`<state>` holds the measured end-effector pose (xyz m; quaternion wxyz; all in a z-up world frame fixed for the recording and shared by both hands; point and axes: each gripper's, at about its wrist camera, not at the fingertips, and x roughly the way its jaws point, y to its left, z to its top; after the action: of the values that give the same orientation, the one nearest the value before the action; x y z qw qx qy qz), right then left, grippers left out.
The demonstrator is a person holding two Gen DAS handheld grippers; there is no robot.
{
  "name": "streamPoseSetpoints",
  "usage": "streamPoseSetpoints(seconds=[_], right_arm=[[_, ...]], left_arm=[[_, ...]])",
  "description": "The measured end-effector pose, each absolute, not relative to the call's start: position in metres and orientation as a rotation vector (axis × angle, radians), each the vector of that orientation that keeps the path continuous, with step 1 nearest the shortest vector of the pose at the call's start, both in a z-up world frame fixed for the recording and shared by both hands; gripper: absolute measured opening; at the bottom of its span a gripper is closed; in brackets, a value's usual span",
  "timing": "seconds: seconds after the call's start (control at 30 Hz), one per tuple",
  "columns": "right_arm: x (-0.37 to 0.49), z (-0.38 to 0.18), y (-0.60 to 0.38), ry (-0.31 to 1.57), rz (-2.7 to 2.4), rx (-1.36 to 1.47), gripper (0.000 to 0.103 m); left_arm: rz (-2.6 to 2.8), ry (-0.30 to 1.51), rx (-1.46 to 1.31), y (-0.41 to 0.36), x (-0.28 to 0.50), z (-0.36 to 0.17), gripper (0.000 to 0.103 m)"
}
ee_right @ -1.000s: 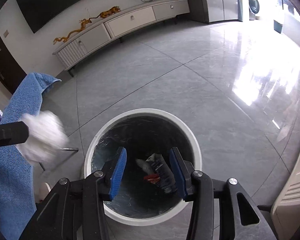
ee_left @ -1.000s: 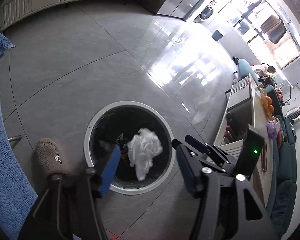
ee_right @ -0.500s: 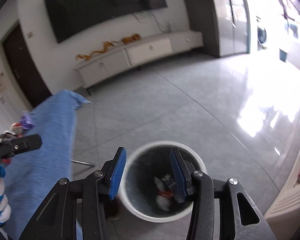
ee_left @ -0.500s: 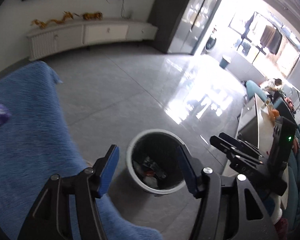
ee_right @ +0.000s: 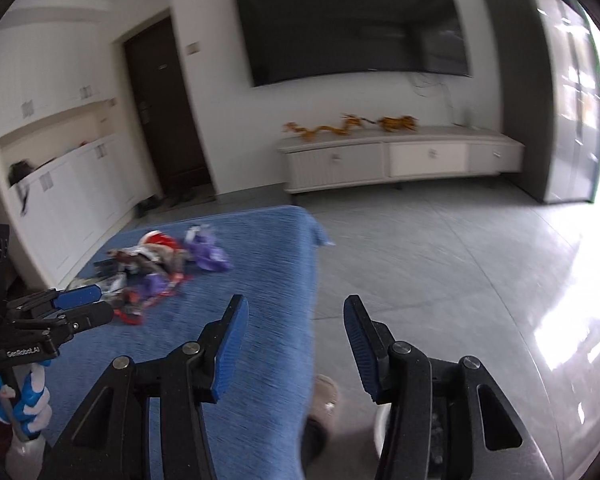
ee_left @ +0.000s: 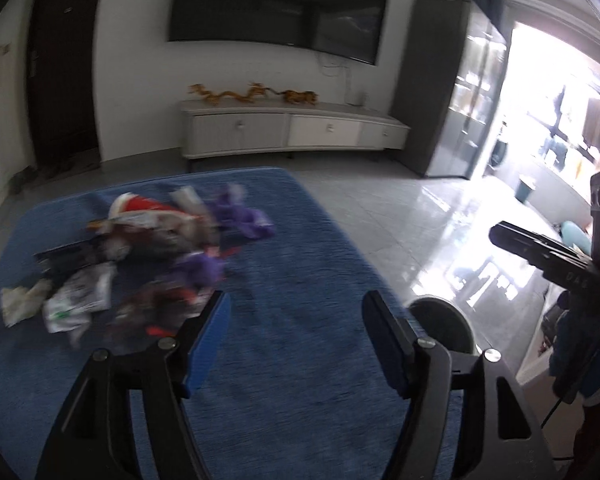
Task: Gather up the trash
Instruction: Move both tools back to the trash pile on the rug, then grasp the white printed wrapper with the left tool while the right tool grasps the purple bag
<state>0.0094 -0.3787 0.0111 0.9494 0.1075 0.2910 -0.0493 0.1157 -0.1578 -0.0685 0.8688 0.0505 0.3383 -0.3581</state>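
While a heap of wrappers (ee_left: 148, 256) lies uncollected on the blue-covered table (ee_left: 300, 300), the bin (ee_left: 440, 328) stands on the floor beside it. The left claw (ee_left: 296, 340) and right claw (ee_right: 296, 340) are empty, their jaws opening. Most collecting remains, I judge.

A dark television (ee_right: 352, 24) hangs above a white cabinet (ee_right: 400, 160) bearing golden dragon figurines (ee_right: 348, 125).

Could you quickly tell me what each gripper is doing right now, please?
Left gripper: jaws opening, nothing between them.
Right gripper: jaws opening, empty.
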Motion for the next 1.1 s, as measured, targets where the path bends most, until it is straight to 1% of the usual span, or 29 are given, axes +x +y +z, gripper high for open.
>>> streamPoseSetpoints(seconds=[0.17,0.4,0.5,0.7,0.87,0.9,0.93,0.97,1.0,1.03,1.07,1.1], right_arm=[[0.058,0.004,-0.348,0.623,-0.018,0.184,0.047],[0.138,-0.024,-0.320,0.689,0.075,0.161,0.047],[0.174,-0.040,-0.313,0.720,0.092,0.145,0.047],[0.239,-0.069,-0.298,0.779,0.109,0.095,0.047],[0.270,-0.093,-0.295,0.831,0.109,0.069,0.047],[0.274,-0.099,-0.295,0.845,0.103,0.064,0.047],[0.275,-0.103,-0.295,0.852,0.100,0.059,0.047],[0.275,-0.105,-0.296,0.852,0.096,0.053,0.043],[0.274,-0.106,-0.296,0.854,0.099,0.049,0.038],[0.273,-0.108,-0.296,0.857,0.103,0.047,0.028],[0.272,-0.108,-0.296,0.857,0.105,0.045,0.025],[0.270,-0.108,-0.296,0.856,0.107,0.042,0.023]], left_arm=[[-0.577,0.752,0.012,-0.077,0.168,-0.083,0.067],[-0.411,0.812,-0.103,-0.012,0.226,-0.108,0.067],[-0.394,0.837,-0.121,-0.004,0.245,-0.119,0.067],[-0.425,0.895,-0.120,-0.015,0.276,-0.140,0.067],[-0.432,0.931,-0.104,-0.025,0.278,-0.156,0.065],[-0.437,0.934,-0.109,-0.025,0.278,-0.158,0.059],[-0.445,0.939,-0.113,-0.025,0.277,-0.161,0.051],[-0.454,0.943,-0.119,-0.025,0.277,-0.163,0.048],[-0.461,0.944,-0.124,-0.025,0.275,-0.163,0.041],[-0.470,0.941,-0.129,-0.026,0.275,-0.163,0.035],[-0.475,0.939,-0.131,-0.025,0.273,-0.162,0.033],[-0.472,0.933,-0.131,-0.024,0.271,-0.161,0.032]])
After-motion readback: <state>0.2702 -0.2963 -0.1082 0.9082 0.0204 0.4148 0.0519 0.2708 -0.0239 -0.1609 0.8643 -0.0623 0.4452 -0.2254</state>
